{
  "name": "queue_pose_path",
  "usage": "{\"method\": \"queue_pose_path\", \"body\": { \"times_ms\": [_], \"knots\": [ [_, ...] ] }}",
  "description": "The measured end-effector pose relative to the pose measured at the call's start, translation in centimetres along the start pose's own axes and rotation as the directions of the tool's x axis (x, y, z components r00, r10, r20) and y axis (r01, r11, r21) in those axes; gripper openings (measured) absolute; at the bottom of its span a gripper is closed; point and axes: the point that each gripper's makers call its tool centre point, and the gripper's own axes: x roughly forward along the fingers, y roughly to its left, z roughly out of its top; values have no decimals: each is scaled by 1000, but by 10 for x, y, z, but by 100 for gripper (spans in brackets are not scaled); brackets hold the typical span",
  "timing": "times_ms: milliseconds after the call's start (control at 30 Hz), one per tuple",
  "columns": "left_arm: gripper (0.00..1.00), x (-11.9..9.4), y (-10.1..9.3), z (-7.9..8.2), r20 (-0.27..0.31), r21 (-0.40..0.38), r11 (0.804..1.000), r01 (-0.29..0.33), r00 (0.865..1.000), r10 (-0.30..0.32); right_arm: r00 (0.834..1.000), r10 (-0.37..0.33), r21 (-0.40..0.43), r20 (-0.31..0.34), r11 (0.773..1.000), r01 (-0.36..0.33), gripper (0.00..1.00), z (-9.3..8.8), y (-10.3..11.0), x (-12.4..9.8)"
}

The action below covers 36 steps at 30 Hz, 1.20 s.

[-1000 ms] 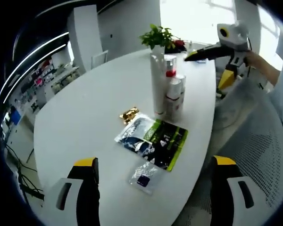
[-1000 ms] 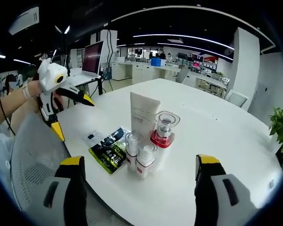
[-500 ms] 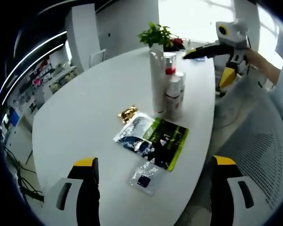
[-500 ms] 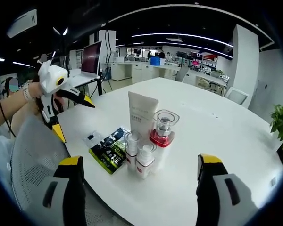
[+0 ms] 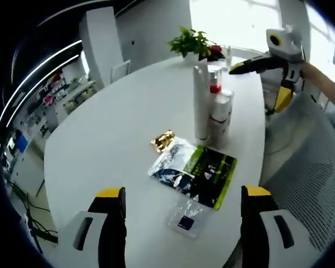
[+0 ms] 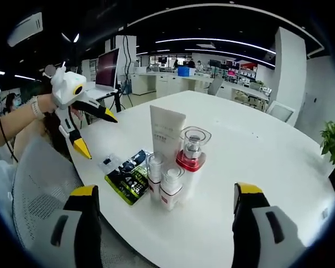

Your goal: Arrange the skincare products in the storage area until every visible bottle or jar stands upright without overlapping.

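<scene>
Four skincare products stand upright in a tight cluster on the white table [image 6: 262,139]: a tall white tube [image 6: 167,133], a clear-capped bottle with a red band [image 6: 191,152] and two small white bottles [image 6: 155,174] [image 6: 171,188]. In the left gripper view the tube [image 5: 200,103], the red-band bottle [image 5: 214,78] and the small bottles [image 5: 220,111] stand well ahead of my left gripper [image 5: 183,192], which is open and holds nothing. My right gripper [image 6: 166,190] is open too, near the table edge just short of the cluster. Each gripper appears in the other's view, left gripper [image 6: 98,137], right gripper [image 5: 254,88].
A black-and-green sachet [image 5: 195,173] lies flat before the cluster, with a gold wrapper [image 5: 162,141] and a small clear packet [image 5: 185,218] nearby. A potted plant [image 5: 194,42] stands at the far end. A mesh chair [image 6: 36,190] sits by the table edge, a laptop [image 6: 109,70] behind.
The left gripper has shifted a little towards the table, so its view slid sideways. The products and packets lie as before. Both grippers stay open.
</scene>
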Motion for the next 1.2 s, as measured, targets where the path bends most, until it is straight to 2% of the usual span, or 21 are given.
{"method": "queue_pose_path", "body": {
  "times_ms": [400, 500, 633, 833, 967, 1067, 1200],
  "knots": [
    [66, 22, 11, 19, 12, 58, 998, 37, 999, -38, 1000, -2, 11, -7, 1000, 2, 100, -3, -3, 2],
    [66, 30, 15, 25, 25, 69, 997, 37, 999, -39, 1000, -5, 14, -12, 1000, 5, 100, -5, -4, 1],
    [59, 41, 18, 28, 16, 101, 994, 46, 999, -48, 1000, -9, 24, -18, 1000, 10, 100, -8, -6, 1],
    [54, 56, 21, 28, -11, 100, 993, 67, 998, -66, 1000, -15, 46, -7, 999, 15, 100, -10, -9, 3],
    [44, 65, 25, 33, -13, 99, 992, 75, 997, -74, 1000, 2, 46, -12, 999, -1, 100, -11, -6, 4],
    [40, 71, 27, 36, -11, 80, 993, 88, 996, -88, 1000, 4, 41, -16, 999, -3, 100, -11, -6, 5],
    [35, 83, 25, 39, -24, 100, 988, 117, 993, -115, 1000, 0, 46, -15, 999, 0, 100, -9, -9, 7]
  ]
}}
